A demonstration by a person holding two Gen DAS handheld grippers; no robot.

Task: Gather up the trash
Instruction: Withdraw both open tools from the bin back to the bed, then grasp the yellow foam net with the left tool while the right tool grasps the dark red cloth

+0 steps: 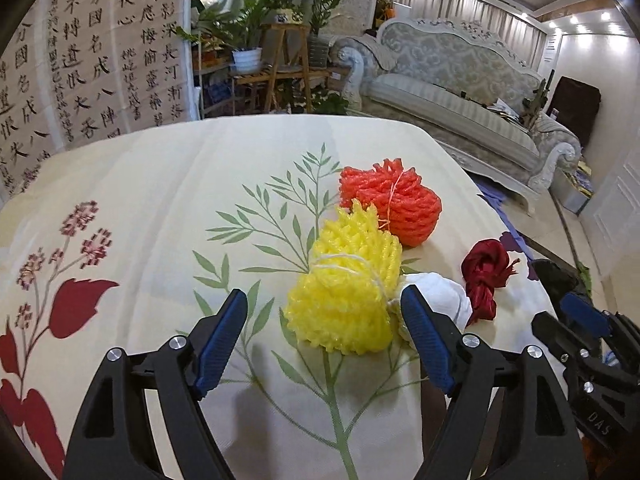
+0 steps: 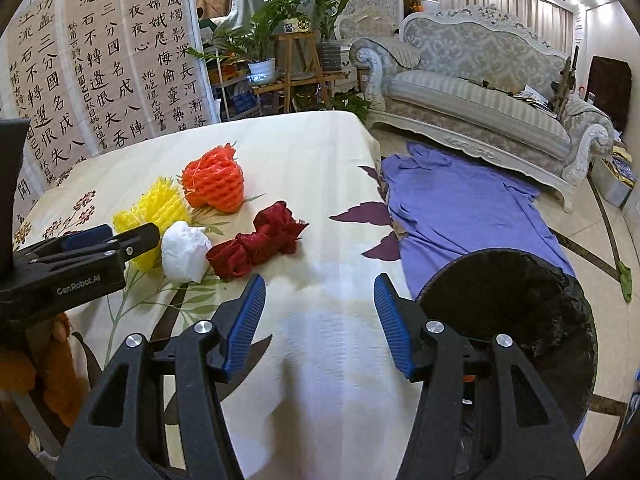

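Note:
Four pieces of trash lie on the floral tablecloth (image 1: 152,184): a yellow foam net (image 1: 348,288), an orange foam net (image 1: 394,204), a white crumpled wad (image 1: 444,300) and a dark red knotted ribbon (image 1: 484,276). My left gripper (image 1: 324,300) stands open just short of the yellow net, its right finger in front of the white wad. My right gripper (image 2: 320,288) hangs open over bare cloth, with the red ribbon (image 2: 260,240), white wad (image 2: 185,250), yellow net (image 2: 154,216) and orange net (image 2: 214,182) ahead to its left. A black-lined bin (image 2: 516,312) stands beside the table at its right finger.
A purple cloth (image 2: 460,216) covers the floor past the table's right edge. An ornate sofa (image 2: 480,92) stands beyond, with potted plants on wooden stands (image 2: 296,60) and calligraphy panels (image 2: 100,64) at the back. The left gripper's body (image 2: 72,264) shows in the right wrist view.

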